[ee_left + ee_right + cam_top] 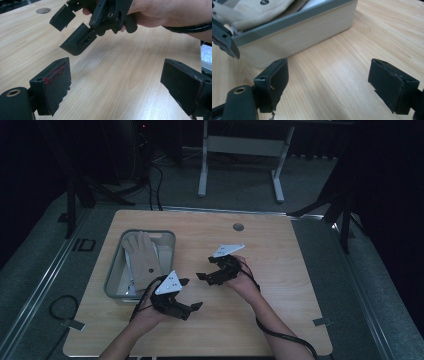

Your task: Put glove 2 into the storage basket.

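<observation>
A beige glove (142, 257) lies in a clear plastic bin (111, 281) on the left part of the wooden table (280, 270). My left gripper (192, 294) hovers just right of the bin's near corner, open and empty. My right gripper (206, 269) faces it from the table's middle, also open with nothing held. In the left gripper view my own gripper (120, 85) stands wide above bare wood, and the right gripper (75, 32) hangs ahead. In the right gripper view my own gripper (332, 82) points toward the bin (294, 37) and the glove (249, 12).
A round cable hole (238, 227) sits near the table's far edge. A white desk frame (240, 155) stands on the floor beyond the table. Black stands rise at both sides, and cables trail from the grippers off the near edge.
</observation>
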